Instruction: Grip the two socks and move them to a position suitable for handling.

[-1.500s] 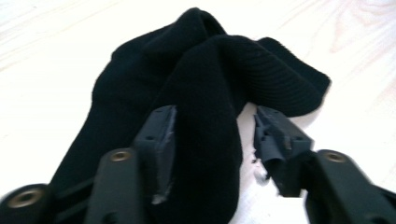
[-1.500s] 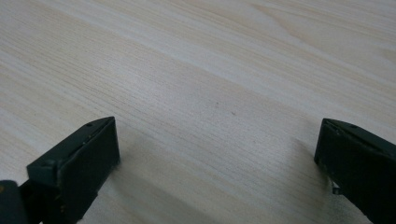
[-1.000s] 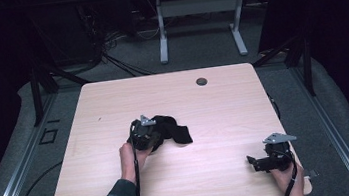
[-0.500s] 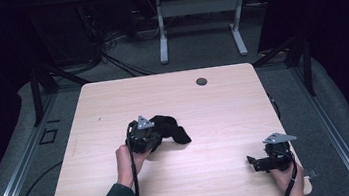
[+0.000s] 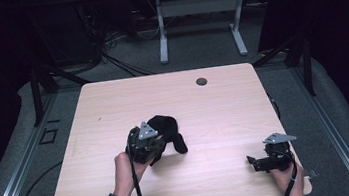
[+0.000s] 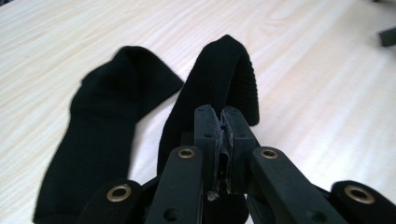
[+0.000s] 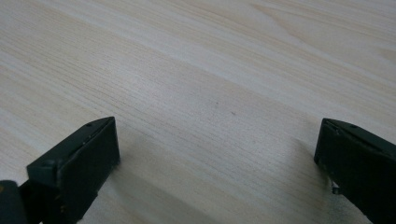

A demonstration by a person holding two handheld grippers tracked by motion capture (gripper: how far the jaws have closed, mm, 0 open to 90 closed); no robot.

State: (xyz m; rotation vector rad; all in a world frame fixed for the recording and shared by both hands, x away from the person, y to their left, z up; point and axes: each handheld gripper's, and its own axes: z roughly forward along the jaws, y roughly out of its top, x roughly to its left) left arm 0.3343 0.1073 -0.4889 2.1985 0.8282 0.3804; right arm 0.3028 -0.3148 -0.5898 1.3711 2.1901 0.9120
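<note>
- While the right tool (image 5: 252, 161) rests low near the front right corner of the desk (image 5: 223, 102), its jaws stand wide apart over bare wood in the right gripper view, holding nothing.
- Farther in, left of centre, the left tool (image 6: 222, 116) is clamped tight on the ribbed cuff of a black sock (image 6: 224, 74), the pads pressed together with a fold of fabric between them.
- Beyond the jaws, the cuff arches up off the desk, while the foot of the sock lies flat on the wood beside it, so the sock is doubled over in a loose bend.
- Judging by this, the grasp is made and a fold or lift looks partly under way; laying the cuff down and letting go remain.
- At the far edge sits a small round cable port (image 5: 201, 81), well apart from the sock.
</note>
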